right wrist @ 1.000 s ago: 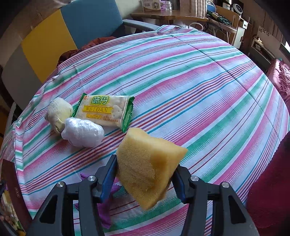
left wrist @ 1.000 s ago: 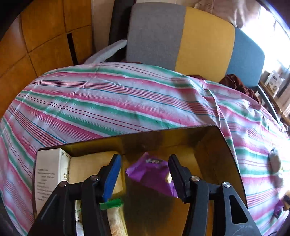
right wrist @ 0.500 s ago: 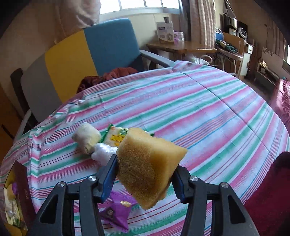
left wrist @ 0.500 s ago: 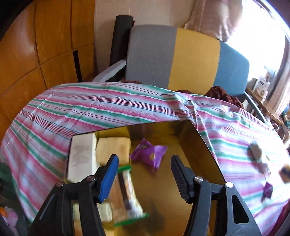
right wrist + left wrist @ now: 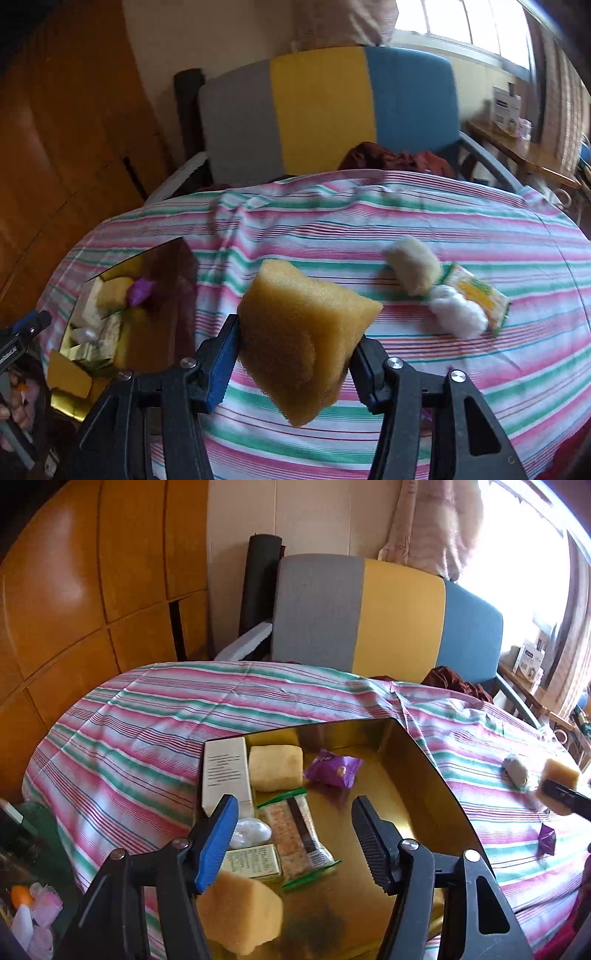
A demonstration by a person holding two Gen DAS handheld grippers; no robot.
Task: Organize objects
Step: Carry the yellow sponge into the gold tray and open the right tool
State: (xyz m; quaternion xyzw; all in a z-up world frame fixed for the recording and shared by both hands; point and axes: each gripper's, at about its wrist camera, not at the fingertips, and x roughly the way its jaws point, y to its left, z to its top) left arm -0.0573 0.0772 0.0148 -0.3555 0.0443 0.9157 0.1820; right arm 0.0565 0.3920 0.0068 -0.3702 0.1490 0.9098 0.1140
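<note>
My left gripper (image 5: 295, 805) hovers over the gold box (image 5: 417, 775), its jaws opening with nothing between them. In the box lie a purple packet (image 5: 332, 771), two yellow sponges (image 5: 275, 768) (image 5: 240, 912), a white carton (image 5: 225, 771) and a cracker pack (image 5: 299, 834). My right gripper (image 5: 299, 332) is shut on a yellow sponge (image 5: 306, 325), held above the striped cloth to the right of the box (image 5: 122, 332). On the cloth beyond it lie a pale bun (image 5: 413, 266), a white wrapped lump (image 5: 458, 317) and a green-edged cracker pack (image 5: 480, 299).
A grey, yellow and blue chair (image 5: 369, 620) stands behind the table, with wooden panels (image 5: 92, 590) to the left. A second purple packet (image 5: 546, 838) lies on the cloth right of the box. Clutter sits on the floor at the lower left (image 5: 26, 904).
The left gripper has drawn back and up from the box, its jaws wider; the purple packet stays in the box. The right gripper has swung left with the sponge, bringing the box into view.
</note>
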